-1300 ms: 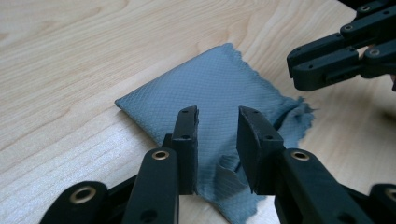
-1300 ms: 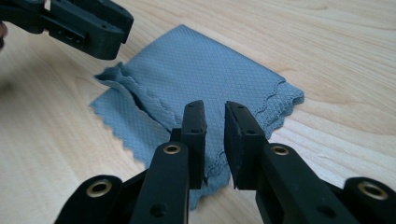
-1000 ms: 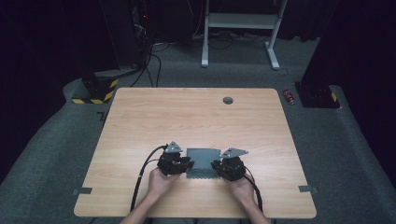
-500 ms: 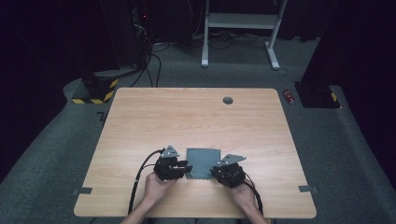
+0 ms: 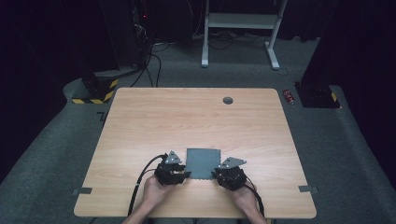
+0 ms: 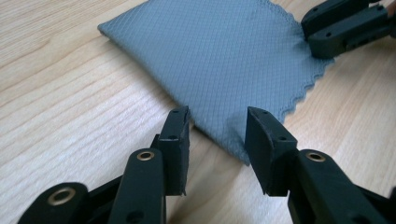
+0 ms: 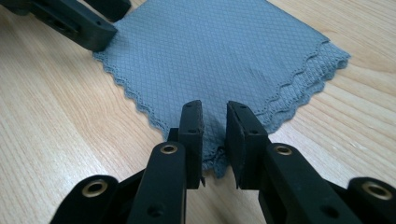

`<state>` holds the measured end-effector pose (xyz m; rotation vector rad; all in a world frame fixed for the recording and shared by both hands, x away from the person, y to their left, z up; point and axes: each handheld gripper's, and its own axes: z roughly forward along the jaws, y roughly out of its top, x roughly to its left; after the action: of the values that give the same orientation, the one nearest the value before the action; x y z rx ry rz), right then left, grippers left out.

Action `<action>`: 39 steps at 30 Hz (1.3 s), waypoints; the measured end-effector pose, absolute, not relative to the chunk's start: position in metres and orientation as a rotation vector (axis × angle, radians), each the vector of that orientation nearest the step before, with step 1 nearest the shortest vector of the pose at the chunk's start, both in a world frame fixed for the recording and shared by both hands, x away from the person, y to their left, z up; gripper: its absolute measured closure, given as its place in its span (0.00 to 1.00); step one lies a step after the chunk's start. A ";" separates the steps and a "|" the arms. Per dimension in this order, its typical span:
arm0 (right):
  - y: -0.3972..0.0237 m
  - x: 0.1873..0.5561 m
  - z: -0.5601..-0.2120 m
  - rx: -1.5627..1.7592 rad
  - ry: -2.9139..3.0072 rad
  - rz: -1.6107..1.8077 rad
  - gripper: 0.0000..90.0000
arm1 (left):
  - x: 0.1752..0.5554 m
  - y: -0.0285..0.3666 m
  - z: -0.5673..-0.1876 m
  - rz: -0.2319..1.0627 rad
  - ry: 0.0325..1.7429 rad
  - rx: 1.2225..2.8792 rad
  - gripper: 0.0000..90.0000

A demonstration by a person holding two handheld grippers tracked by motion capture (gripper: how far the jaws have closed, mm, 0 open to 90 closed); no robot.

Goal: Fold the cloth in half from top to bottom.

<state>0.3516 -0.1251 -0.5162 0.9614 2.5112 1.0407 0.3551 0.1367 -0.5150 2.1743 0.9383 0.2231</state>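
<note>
On the near half of the wooden bench point(image 5: 196, 121) lies a folded grey cloth point(image 5: 203, 163), flat on the wood. At the cloth's near left corner sit the left tongs point(image 6: 217, 126), whose jaws have just been opening; they stand apart astride that corner without pressing it. At the cloth's near right corner the right tongs point(image 7: 215, 122) have opened slightly, a narrow gap showing, the corner between them, loose.
</note>
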 end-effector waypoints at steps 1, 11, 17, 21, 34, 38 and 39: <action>-0.125 0.351 -0.516 0.959 2.508 1.036 0.85 | 0.354 0.138 -0.515 0.227 0.933 2.183 0.67; -0.125 0.349 -0.517 0.932 2.499 1.024 0.84 | 0.349 0.145 -0.514 0.248 0.943 2.188 0.64; -0.126 0.357 -0.514 0.973 2.493 1.038 0.82 | 0.357 0.146 -0.505 0.254 0.969 2.080 0.61; -0.128 0.371 -0.509 1.045 2.454 1.085 0.81 | 0.375 0.134 -0.505 0.237 0.974 2.046 0.58; -0.102 0.427 -0.516 1.151 2.413 1.087 0.80 | 0.415 0.108 -0.513 0.352 1.034 2.113 0.57; -0.108 0.433 -0.518 1.189 2.395 1.074 0.80 | 0.420 0.112 -0.516 0.380 1.056 2.154 0.56; -0.110 0.433 -0.517 1.186 2.390 1.056 0.80 | 0.421 0.114 -0.516 0.378 1.066 2.150 0.55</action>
<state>0.4331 -0.1103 -0.5170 1.1858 2.3904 1.0560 0.4207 0.1137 -0.5156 2.1500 1.0656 0.3783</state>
